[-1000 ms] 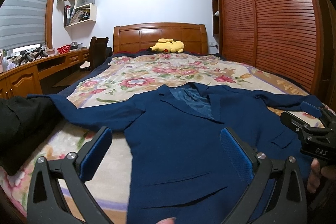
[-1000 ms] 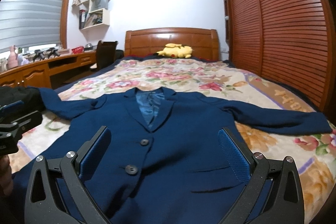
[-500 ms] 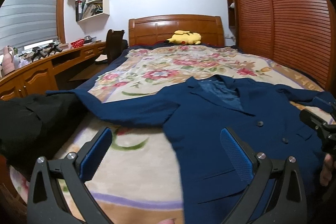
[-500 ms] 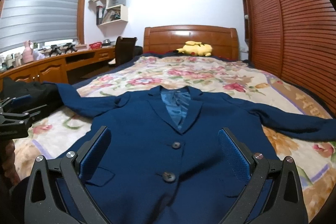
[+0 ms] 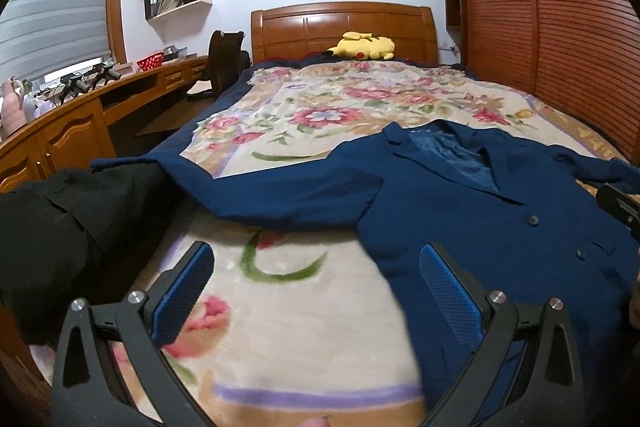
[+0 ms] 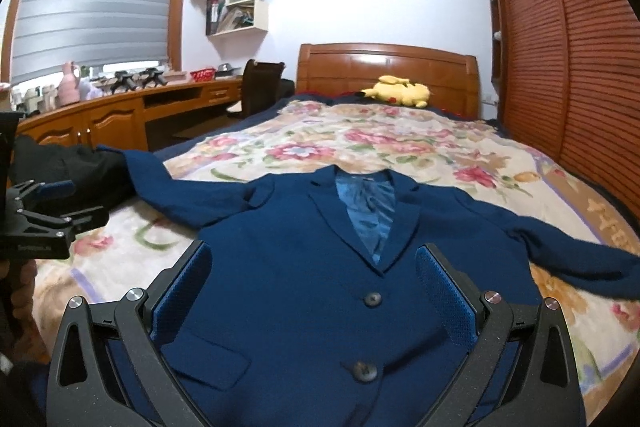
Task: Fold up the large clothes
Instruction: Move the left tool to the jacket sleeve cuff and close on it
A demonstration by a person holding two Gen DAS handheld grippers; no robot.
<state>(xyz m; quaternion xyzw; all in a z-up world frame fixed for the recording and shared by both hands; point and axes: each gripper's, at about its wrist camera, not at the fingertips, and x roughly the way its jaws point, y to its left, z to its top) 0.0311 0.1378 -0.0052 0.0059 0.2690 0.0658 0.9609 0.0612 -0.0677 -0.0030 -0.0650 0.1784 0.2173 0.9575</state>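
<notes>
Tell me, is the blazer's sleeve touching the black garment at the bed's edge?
Touching. In the left wrist view the blue blazer's sleeve lies over the black garment, no gap between them.

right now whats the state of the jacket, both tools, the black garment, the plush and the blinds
blue jacket: spread flat, front up, buttoned, sleeves out to both sides
left tool: open, empty, over the bedspread beside the jacket
right tool: open, empty, over the jacket front
black garment: bunched at the bed's left edge
yellow plush: lying by the headboard
window blinds: nearly fully lowered
</notes>
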